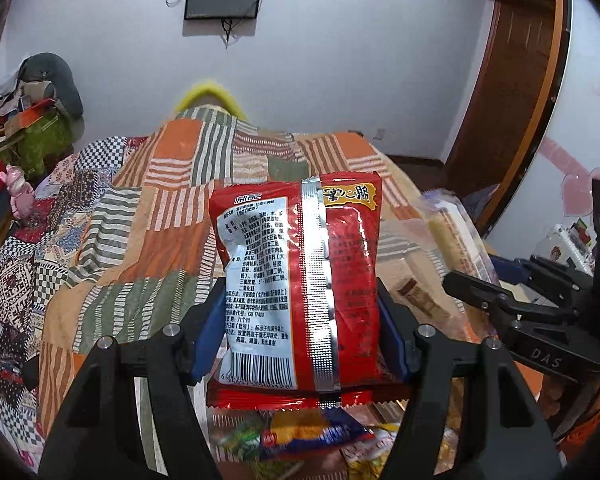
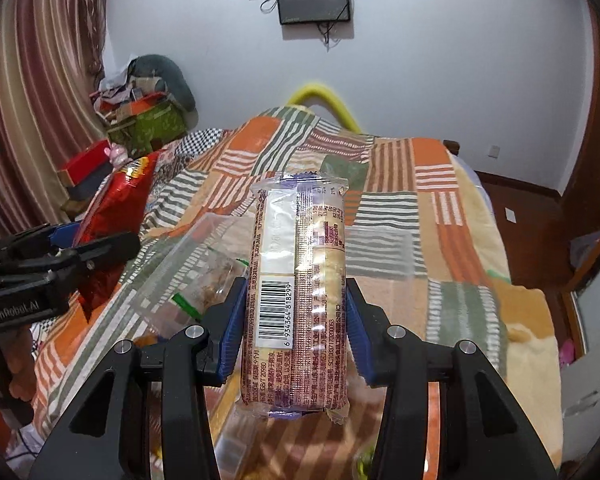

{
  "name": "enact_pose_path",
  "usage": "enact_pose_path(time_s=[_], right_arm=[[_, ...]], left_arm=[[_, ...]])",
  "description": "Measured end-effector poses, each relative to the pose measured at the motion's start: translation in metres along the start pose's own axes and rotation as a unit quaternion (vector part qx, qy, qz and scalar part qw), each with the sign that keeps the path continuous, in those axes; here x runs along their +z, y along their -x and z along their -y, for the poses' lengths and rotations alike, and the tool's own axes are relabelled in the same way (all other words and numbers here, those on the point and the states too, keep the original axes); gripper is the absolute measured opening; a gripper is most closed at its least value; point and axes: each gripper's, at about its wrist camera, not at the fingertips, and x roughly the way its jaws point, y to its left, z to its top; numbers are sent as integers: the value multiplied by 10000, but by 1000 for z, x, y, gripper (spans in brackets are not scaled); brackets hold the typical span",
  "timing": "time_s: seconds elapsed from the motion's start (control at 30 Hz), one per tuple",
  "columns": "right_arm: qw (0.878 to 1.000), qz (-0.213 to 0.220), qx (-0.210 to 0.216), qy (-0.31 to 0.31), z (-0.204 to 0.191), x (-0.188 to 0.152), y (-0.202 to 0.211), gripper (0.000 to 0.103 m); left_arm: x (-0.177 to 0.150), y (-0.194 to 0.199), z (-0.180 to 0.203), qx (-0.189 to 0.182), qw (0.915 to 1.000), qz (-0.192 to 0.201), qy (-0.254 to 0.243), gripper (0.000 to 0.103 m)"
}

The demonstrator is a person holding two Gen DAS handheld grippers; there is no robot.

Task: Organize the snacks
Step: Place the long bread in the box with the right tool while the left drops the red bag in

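My left gripper (image 1: 300, 312) is shut on a red snack bag (image 1: 300, 280), held upright above the bed with its printed back facing the camera. My right gripper (image 2: 296, 312) is shut on a clear pack of biscuits (image 2: 296, 280), held upright. In the right wrist view the red bag (image 2: 116, 208) and the left gripper (image 2: 96, 250) are at the left. In the left wrist view the biscuit pack (image 1: 456, 232) and the right gripper (image 1: 476, 292) are at the right.
A patchwork blanket (image 1: 140, 220) covers the bed. Several loose snack packets (image 1: 312, 436) lie below the left gripper. A clear plastic container (image 2: 196, 264) sits on the bed between the grippers. Cluttered boxes (image 2: 148, 120) stand far left, and a wooden door (image 1: 512, 80) stands right.
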Motion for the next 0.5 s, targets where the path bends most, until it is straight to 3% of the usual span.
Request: enact_pose_path(time_s=[0.23, 0.5], right_arm=[[9992, -354, -76, 172, -4, 10, -33, 43], [9958, -880, 135, 193, -2, 8, -54, 43]], left_arm=[[1, -39, -4, -99, 9993, -373, -4, 66], [-2, -66, -2, -77, 9975, -680, -161, 66]])
